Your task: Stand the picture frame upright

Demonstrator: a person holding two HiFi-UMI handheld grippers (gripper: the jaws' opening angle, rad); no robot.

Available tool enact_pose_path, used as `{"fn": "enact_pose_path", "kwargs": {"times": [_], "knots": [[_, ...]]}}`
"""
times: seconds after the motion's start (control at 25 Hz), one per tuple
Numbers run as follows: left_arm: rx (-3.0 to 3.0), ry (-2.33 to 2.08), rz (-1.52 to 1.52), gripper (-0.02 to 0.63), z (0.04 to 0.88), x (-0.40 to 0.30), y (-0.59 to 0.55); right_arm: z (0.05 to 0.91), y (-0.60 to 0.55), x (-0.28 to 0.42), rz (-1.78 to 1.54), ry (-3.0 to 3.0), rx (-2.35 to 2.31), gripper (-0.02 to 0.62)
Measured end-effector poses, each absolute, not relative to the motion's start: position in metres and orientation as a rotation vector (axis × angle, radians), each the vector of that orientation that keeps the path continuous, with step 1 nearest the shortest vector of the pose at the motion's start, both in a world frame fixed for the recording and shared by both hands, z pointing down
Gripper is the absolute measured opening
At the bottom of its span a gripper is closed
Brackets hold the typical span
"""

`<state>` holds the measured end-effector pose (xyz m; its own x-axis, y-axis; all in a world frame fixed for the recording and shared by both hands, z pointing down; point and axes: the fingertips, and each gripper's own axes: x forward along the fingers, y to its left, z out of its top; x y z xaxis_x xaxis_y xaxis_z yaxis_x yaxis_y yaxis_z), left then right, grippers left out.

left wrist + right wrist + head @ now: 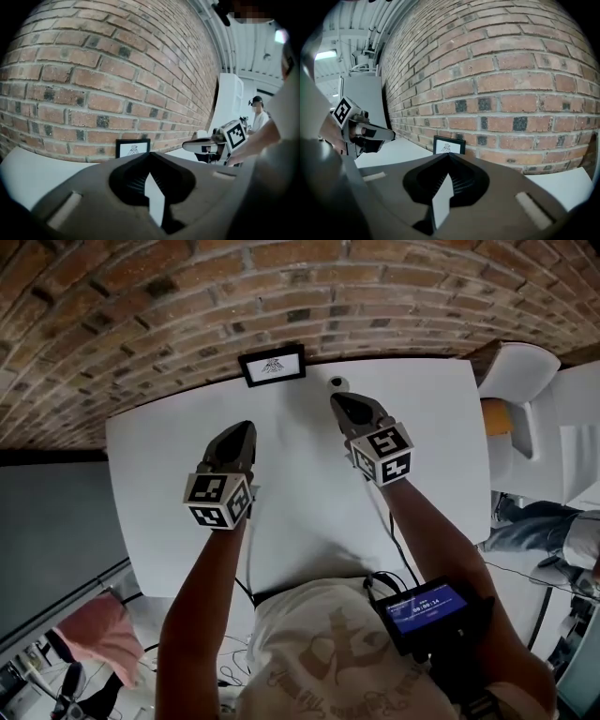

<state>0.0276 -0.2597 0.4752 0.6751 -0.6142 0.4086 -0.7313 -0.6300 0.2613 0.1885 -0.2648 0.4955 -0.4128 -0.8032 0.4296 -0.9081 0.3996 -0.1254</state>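
Observation:
The black picture frame (272, 366) with a white print stands upright at the table's far edge, against the brick wall. It also shows ahead of both grippers, small and straight in front in the left gripper view (133, 148) and the right gripper view (449, 145). My left gripper (246, 428) hovers over the white table (309, 512), shut with nothing between its jaws, a short way in front of the frame and slightly left. My right gripper (337, 399) is shut and empty too, to the frame's right and closer to the wall. Neither gripper touches the frame.
A small round white object (337, 382) lies on the table just right of the frame, near the right gripper's tip. A white chair (520, 371) and a person's legs (534, 526) are off the table's right side. A blue-screened device (427, 606) hangs at my chest.

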Motion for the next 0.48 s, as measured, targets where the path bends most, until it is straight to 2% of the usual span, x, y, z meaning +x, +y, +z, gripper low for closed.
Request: {"fn": "enact_pose_path", "kwargs": {"times": [0.48], "knots": [[2.464, -1.059, 0.372, 0.005, 0.467, 0.011, -0.181, 0.458, -0.191, 0.174, 0.475, -2.48, 1.475, 0.006]]}}
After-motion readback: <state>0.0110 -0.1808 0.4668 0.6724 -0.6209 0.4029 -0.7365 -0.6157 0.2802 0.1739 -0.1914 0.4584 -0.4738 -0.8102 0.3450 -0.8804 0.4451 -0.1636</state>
